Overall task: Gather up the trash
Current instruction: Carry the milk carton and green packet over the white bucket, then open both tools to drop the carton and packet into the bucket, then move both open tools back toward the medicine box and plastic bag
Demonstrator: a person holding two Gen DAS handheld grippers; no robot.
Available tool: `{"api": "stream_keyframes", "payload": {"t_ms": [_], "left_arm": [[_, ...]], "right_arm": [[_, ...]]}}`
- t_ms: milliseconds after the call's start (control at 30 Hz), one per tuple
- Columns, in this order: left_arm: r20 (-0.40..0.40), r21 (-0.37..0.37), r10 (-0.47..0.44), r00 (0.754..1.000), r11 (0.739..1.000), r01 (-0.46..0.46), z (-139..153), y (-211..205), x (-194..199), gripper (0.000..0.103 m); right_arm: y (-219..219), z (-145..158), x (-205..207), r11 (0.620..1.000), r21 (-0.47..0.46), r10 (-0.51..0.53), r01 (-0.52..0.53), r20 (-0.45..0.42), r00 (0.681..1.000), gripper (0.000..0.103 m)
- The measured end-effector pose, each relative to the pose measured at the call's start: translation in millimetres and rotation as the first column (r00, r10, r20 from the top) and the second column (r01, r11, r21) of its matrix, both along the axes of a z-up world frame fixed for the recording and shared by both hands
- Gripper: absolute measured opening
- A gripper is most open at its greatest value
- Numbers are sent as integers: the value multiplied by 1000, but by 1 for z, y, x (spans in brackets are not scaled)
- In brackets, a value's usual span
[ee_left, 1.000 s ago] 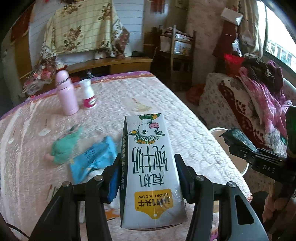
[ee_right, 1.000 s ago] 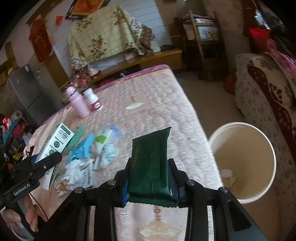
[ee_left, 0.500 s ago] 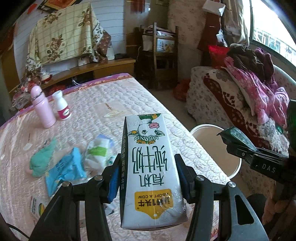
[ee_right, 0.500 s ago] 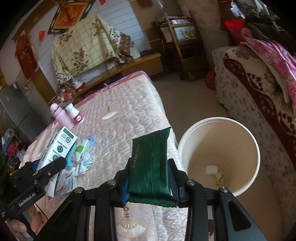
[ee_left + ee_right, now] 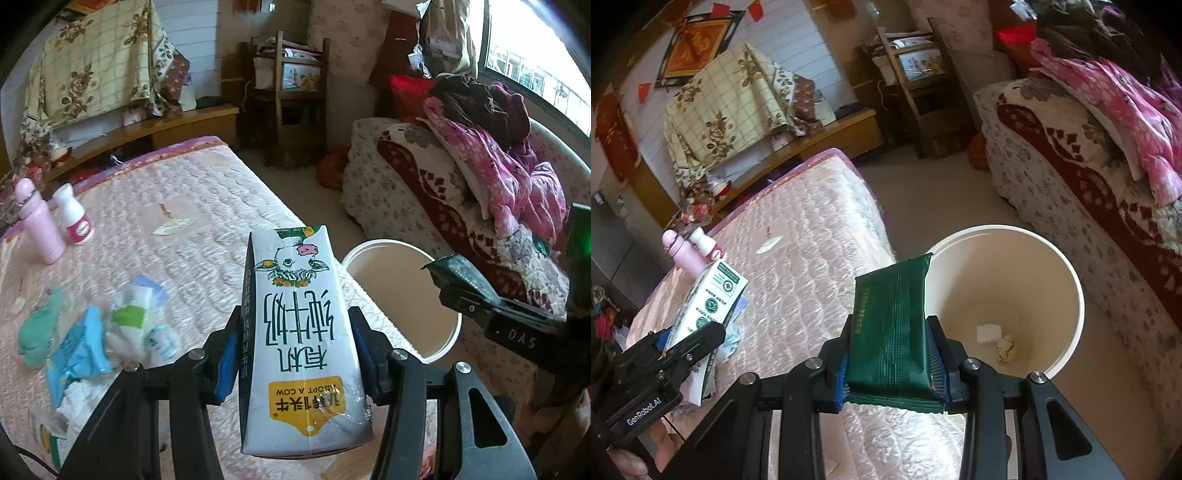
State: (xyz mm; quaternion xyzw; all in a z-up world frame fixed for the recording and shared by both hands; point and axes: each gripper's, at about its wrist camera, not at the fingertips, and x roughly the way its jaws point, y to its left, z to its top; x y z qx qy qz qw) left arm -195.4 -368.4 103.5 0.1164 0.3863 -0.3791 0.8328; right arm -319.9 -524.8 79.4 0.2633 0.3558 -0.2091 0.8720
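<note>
Sitting low on the floor, the bucket (image 5: 1067, 295) waits just beside the edge of the bed (image 5: 812, 280), so trash can be dropped straight in from above. Its mouth is wide and points up. Two small scraps (image 5: 997, 339) already lie at the bottom, so I think some of the job is done.

On the bed, a pile of wrappers (image 5: 110, 332) lies near the left side. That is trash not yet picked up. A pink bottle (image 5: 37, 225) and a small white bottle (image 5: 75, 218) stand upright far back on the bed, well apart from the pile.

The milk carton (image 5: 299, 332) is in the left gripper (image 5: 295, 354). The jaws pinch its two sides, so it stays up off the bed and does not slip. Its top end points toward the bucket, and it hangs over the bed near the bucket's rim, not over the mouth yet.

The green packet (image 5: 892, 328) is in the right gripper (image 5: 892, 363). The jaws press close on its two sides and hold it flat. Its far tip lines up with the bucket's near rim, so I think it goes in first.

Both pieces are held pointing down a bit, which should help them fall in when the jaws let go. The carton needs to come further over the mouth first, or it may land on the floor.
</note>
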Motion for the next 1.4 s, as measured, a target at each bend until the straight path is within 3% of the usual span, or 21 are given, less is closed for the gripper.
{"api": "stream_keyframes", "payload": {"t_ms": [533, 600, 633, 667, 700, 967, 1400], "left_arm": [[-128, -20, -107, 986, 994, 105, -27, -92, 8, 56], [-143, -30, -117, 983, 993, 114, -31, -102, 8, 57], [-154, -37, -121, 981, 993, 117, -33, -106, 8, 61], [-164, -46, -126, 978, 992, 120, -34, -107, 9, 65], [-174, -60, -127, 976, 991, 119, -34, -108, 10, 71], [-162, -63, -74, 984, 996, 64, -30, -80, 15, 73], [-54, -27, 74, 996, 997, -75, -11, -1, 16, 73]], "right_arm": [[-64, -33, -8, 983, 58, -169, 172, -53, 984, 40], [-73, -39, -8, 978, 73, -190, 194, -60, 980, 49], [-77, -42, -8, 975, 82, -200, 204, -63, 978, 69], [-82, -45, -9, 970, 98, -218, 223, -59, 974, 78], [-85, -47, -11, 965, 111, -235, 238, -38, 971, 78], [-86, -50, -21, 957, 126, -259, 261, -31, 965, 78], [-36, -34, -6, 985, 26, -168, 170, -62, 984, 78]]}}
